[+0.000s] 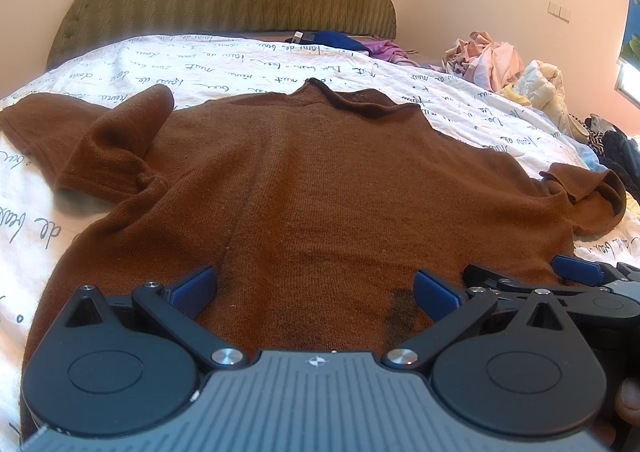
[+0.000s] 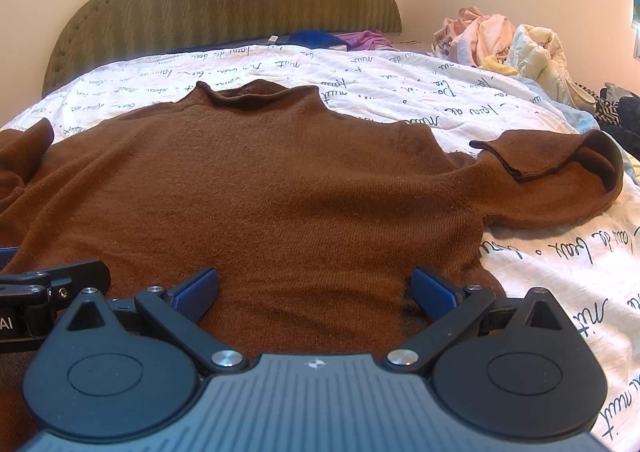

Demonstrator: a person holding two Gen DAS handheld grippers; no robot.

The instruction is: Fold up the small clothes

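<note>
my left tool (image 1: 316, 290) spread wide over the brown sweater (image 1: 312, 180), my right tool (image 2: 316, 290) spread wide too, sweater flat on the bed (image 2: 360, 68)

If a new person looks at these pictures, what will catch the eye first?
A brown sweater lies spread on the white bed, collar toward the green headboard. Both tools, left and right, are open over its hem. A clothes pile sits far right.

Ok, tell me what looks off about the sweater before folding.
The brown sweater lies flat, but both sleeves are askew: the left sleeve is bunched and doubled over, and the right sleeve curls back with its cuff turned over.
</note>
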